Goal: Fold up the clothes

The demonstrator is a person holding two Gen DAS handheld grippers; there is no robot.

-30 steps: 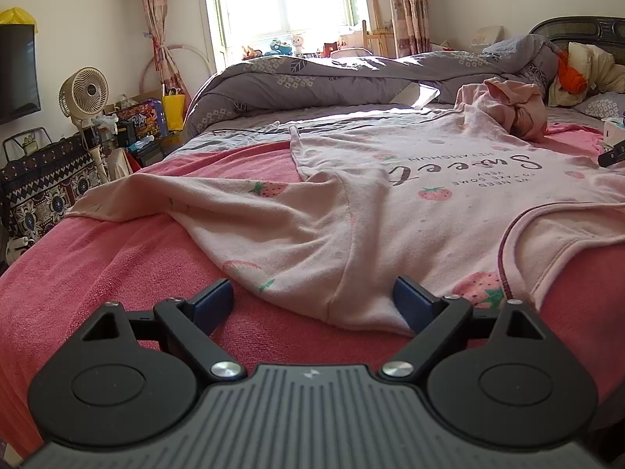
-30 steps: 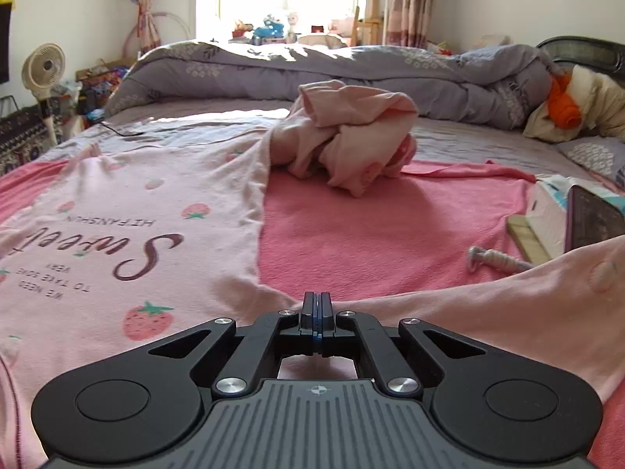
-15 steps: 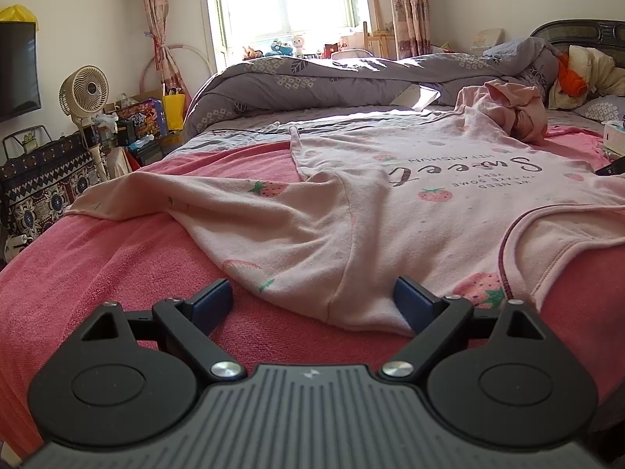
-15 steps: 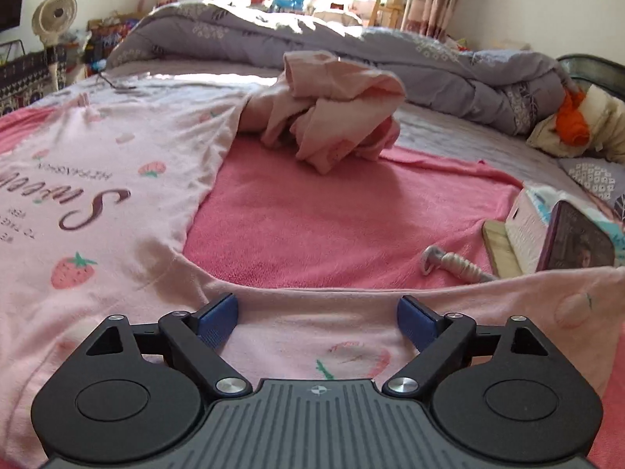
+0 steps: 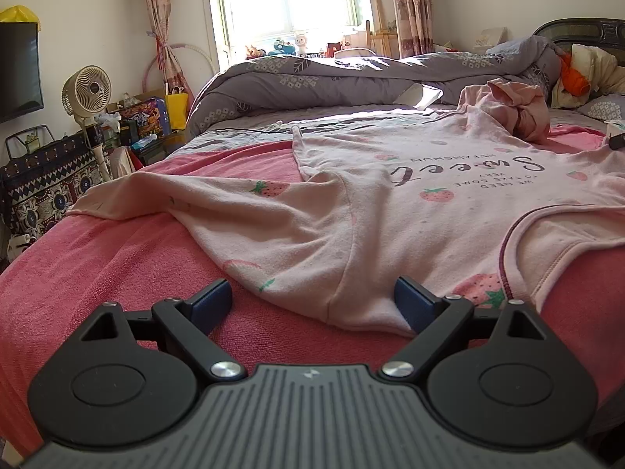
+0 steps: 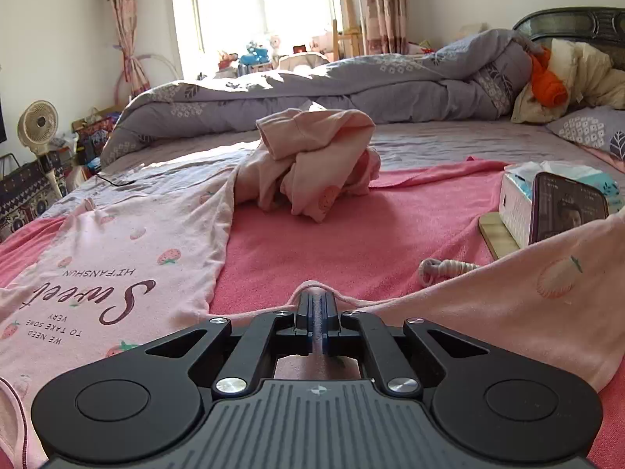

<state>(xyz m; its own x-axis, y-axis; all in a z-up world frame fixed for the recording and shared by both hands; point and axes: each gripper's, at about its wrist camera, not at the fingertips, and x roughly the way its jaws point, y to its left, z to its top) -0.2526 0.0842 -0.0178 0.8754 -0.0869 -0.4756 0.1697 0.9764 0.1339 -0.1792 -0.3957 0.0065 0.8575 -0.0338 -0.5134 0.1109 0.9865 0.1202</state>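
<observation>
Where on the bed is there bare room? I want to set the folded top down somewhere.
Free: the pink blanket between the strawberry shirt and the tissue box, in front of the crumpled pink garment. Also the blanket's near-left corner beside the shirt's sleeve. Crowded: the right edge, with phone and box, and the far side under the grey duvet.

Garment: pale pink shirt [image 5: 410,203] with strawberry prints and the dark word "Sweet" across its chest
Pose: spread front-up on the pink bedcover — neckline with dark trim at the near edge
One sleeve: stretched flat out to the side, lightly wrinkled
Other sleeve: its edge raised off the cover in a small peak
Second garment: crumpled pink clothes [image 6: 316,164] — a loose heap touching the shirt's far hem
</observation>
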